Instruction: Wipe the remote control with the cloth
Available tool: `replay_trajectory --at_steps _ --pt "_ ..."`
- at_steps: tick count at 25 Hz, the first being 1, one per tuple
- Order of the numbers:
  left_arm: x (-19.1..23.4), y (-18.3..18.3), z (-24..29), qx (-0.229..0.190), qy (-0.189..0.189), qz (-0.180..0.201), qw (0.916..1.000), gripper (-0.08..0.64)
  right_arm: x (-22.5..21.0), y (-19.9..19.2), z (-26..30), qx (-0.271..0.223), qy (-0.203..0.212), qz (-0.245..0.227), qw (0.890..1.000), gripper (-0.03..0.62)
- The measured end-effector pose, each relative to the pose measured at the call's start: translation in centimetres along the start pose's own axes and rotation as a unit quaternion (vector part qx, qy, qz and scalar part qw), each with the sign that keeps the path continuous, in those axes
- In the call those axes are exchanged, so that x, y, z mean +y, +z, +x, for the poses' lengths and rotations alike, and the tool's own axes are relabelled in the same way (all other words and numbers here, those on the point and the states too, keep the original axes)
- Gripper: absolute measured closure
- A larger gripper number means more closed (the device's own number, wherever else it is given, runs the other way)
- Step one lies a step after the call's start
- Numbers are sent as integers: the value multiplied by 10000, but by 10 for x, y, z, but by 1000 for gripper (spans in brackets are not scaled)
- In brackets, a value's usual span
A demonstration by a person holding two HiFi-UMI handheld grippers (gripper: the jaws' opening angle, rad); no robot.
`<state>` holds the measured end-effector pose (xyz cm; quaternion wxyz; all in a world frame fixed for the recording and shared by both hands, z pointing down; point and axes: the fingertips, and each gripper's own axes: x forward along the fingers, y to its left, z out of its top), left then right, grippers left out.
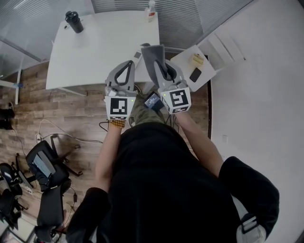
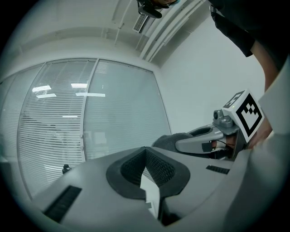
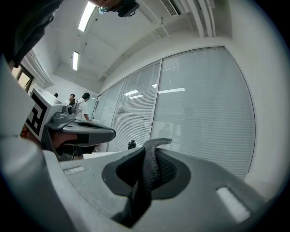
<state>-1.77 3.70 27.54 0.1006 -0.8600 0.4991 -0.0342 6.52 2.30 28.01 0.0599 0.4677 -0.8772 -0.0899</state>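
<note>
No print here can be read: each marker cube (image 1: pixel 176 98) carries only a black-and-white square pattern, and the label on the small bottle (image 1: pixel 151 10) at the tabletop's far edge is too small to make out.

Your left gripper (image 2: pixel 145 153) has its jaws drawn together, the pads meeting at the tips. A thin white slab is pinched in the gap behind them, and it looks to be the remote control (image 2: pixel 150 190). Your right gripper (image 3: pixel 152 147) is clamped on the grey cloth (image 3: pixel 149 172), which runs along the gap between its jaws and curls up past the tips.

You hold the 2 grippers level and side by side, near each other but apart, over the near edge of the white table (image 1: pixel 104 47) towards its right corner. Most of the tabletop ahead is bare, with a black bottle (image 1: pixel 74 21) at the far left corner.

Just right of the right gripper stands a small white side table (image 1: pixel 183 59) carrying a yellowish item (image 1: pixel 197 59) and a flat black slab (image 1: pixel 194 74). A white wall (image 1: pixel 256 85) closes the right side. On the left, an office chair (image 1: pixel 45 163) stands on the wood floor (image 1: pixel 61 114).
</note>
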Motion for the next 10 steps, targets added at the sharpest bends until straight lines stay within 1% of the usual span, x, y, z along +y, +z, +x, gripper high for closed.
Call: replay_trajectory --at_steps 4,7,10 --pt "0 0 -6 -48 3 154 9999 560 6 0 0 8 67 9 10000 557" --pt "-2 -1 -8 58 113 -1 9999 560 7 0 1 -14 146 10 9999 557" --pt "-10 0 -6 78 90 42 9999 560 3 -3 -2 10 155 28 9999 558"
